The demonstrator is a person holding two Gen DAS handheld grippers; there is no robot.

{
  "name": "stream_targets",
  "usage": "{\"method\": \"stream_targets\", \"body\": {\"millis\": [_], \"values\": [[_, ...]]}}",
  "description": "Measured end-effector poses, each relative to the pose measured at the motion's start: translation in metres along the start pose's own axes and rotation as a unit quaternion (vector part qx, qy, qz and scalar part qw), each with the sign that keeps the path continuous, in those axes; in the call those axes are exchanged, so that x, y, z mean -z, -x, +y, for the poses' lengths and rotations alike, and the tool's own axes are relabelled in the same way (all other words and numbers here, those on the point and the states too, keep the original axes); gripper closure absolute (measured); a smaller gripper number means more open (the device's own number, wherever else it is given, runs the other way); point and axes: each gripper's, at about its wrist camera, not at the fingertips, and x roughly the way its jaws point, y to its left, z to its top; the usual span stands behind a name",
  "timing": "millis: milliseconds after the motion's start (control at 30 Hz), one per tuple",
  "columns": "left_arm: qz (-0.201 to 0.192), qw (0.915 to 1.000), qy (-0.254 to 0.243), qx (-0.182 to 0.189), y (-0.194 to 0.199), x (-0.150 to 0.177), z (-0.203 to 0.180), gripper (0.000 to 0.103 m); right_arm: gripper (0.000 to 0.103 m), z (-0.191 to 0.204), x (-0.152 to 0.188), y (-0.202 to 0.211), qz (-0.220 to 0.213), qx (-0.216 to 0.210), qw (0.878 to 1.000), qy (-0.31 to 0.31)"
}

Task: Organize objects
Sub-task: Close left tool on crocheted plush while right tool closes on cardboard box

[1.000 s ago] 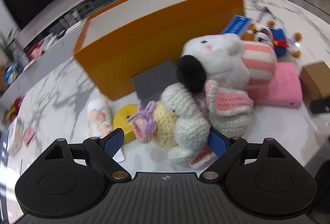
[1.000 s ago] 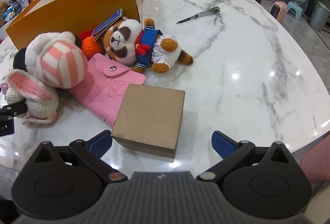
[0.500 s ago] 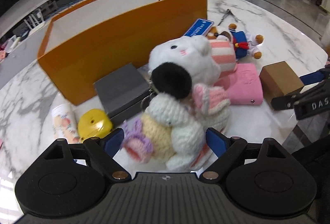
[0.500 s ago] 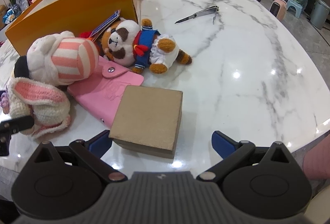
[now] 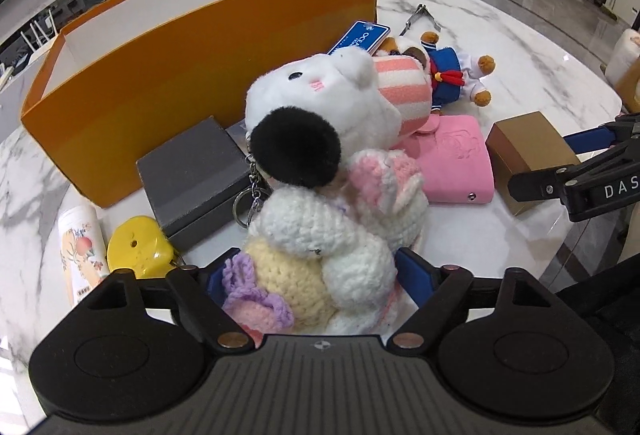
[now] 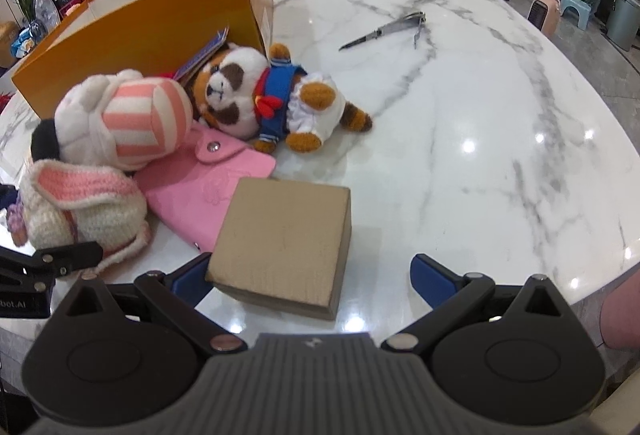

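A crochet bunny (image 5: pixel 308 235) in white, cream and pink lies between the jaws of my left gripper (image 5: pixel 316 277), which are closing. The blue pads (image 5: pixel 416 273) stand right at its flanks; I cannot see them squeeze it. The bunny (image 6: pixel 80 203) leans on a white plush with a striped cap (image 5: pixel 328 99) and a black pompom. My right gripper (image 6: pixel 312 277) is closing around a brown cardboard box (image 6: pixel 284 239). Its left pad is at the box's corner and its right pad is well apart. The big orange box (image 5: pixel 200 75) stands open behind the pile.
A pink wallet (image 6: pixel 208 191) lies beside the brown box, with a sailor-suited plush (image 6: pixel 260 95) behind it. A grey box (image 5: pixel 196 171), a yellow piece (image 5: pixel 138 247) and a white tube (image 5: pixel 78 239) are at left. A nail clipper (image 6: pixel 384 29) lies far out. The table edge is close.
The left wrist view has swung and levelled out. The crochet bunny now sits deeper between the left jaws, which have narrowed. The right jaws drew in slightly around the brown box.
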Motion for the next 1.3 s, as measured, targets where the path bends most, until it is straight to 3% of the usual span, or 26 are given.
{"method": "stream_targets", "body": {"millis": [133, 300, 567, 900, 1100, 1300], "values": [[0.001, 0.9998, 0.017, 0.009, 0.002, 0.002, 0.006, 0.018, 0.024, 0.001, 0.000, 0.001, 0.001, -0.012, 1.000, -0.002], [-0.001, 0.9999, 0.003, 0.011, 0.004, 0.002, 0.004, 0.020, 0.038, -0.001, 0.001, 0.001, 0.006, -0.014, 1.000, -0.012], [0.003, 0.9999, 0.001, 0.011, 0.008, 0.005, 0.005, 0.023, 0.039, -0.007, 0.002, 0.006, 0.002, -0.021, 1.000, -0.013], [-0.003, 0.9989, -0.043, 0.016, 0.007, 0.006, -0.003, 0.021, 0.039, -0.005, 0.002, 0.005, 0.002, -0.011, 1.000, -0.015], [0.004, 0.9983, -0.034, 0.048, 0.012, 0.007, 0.003, 0.025, 0.040, -0.005, 0.002, 0.009, -0.004, -0.016, 1.000, -0.017], [-0.002, 0.9988, -0.034, 0.035, 0.024, 0.012, 0.004, 0.026, 0.041, -0.004, 0.000, 0.017, -0.016, -0.020, 1.000, -0.017]]}}
